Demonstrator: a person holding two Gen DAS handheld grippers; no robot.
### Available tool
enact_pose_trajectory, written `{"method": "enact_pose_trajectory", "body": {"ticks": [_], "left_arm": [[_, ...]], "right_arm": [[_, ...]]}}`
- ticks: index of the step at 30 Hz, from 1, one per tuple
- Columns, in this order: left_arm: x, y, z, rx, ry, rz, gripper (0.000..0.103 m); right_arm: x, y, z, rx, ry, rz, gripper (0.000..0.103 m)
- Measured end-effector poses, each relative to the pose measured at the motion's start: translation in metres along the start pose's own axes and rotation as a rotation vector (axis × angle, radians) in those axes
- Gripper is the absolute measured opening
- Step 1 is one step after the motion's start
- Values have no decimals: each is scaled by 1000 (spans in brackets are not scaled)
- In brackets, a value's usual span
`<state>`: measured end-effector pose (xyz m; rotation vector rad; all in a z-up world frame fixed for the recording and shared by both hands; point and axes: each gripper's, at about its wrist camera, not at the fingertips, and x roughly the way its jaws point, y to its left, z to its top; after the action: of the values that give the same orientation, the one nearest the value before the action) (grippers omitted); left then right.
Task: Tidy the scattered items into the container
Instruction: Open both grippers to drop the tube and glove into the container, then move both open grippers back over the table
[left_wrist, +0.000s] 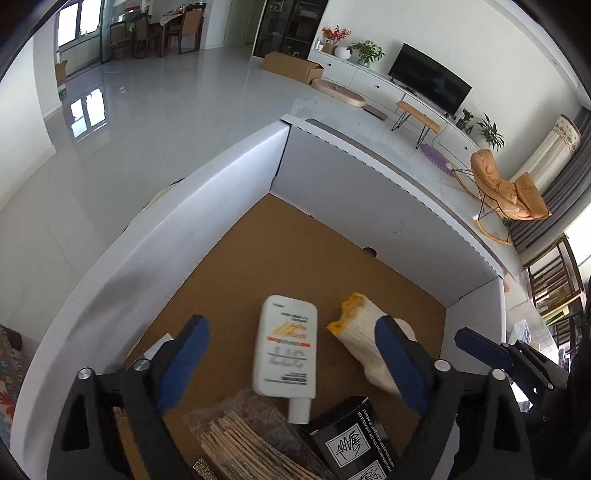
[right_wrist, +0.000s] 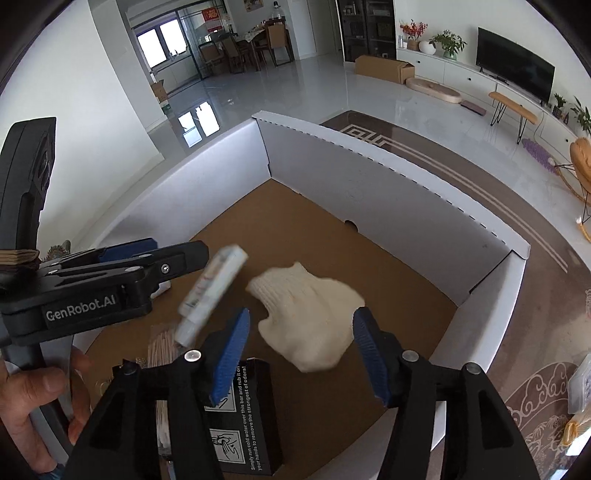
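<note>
The left gripper (right_wrist: 177, 254) carries the raised name "GenRobot.AI" on its black side, readable only in the right wrist view, where a hand (right_wrist: 33, 402) holds its grip. A black box (right_wrist: 236, 413) lying in the white cardboard container (right_wrist: 388, 206) bears white pictograms and the line "Simply run cold water over this bar and rub it on your hands to remove the strongest of odors!"; the left wrist view shows the same box (left_wrist: 351, 439) with only part of that text. The white bottle (left_wrist: 286, 350) has an orange logo and grey print too blurred to read.

Both grippers stand open over the container with nothing pressed between their blue pads. The left gripper (left_wrist: 295, 369) frames the bottle; the right gripper (right_wrist: 303, 354) frames a cream knitted glove (right_wrist: 310, 314). The glove's yellow cuff (left_wrist: 349, 310) shows only in the left wrist view. A bundle of wooden sticks (left_wrist: 247, 450) lies beside the box. The bottle (right_wrist: 210, 291) appears blurred and tilted in the right wrist view.
</note>
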<state>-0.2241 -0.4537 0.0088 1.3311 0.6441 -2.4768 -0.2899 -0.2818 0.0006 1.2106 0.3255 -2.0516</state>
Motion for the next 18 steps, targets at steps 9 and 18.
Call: {"method": "enact_pose_trajectory", "body": {"ticks": [9, 18], "left_arm": [[-58, -38, -33, 78, -89, -38, 94], [-117, -180, -154, 381, -65, -301, 103]], "right_arm": [[-81, -25, -58, 43, -245, 14, 60], [-136, -138, -251, 188, -177, -269, 60]]}}
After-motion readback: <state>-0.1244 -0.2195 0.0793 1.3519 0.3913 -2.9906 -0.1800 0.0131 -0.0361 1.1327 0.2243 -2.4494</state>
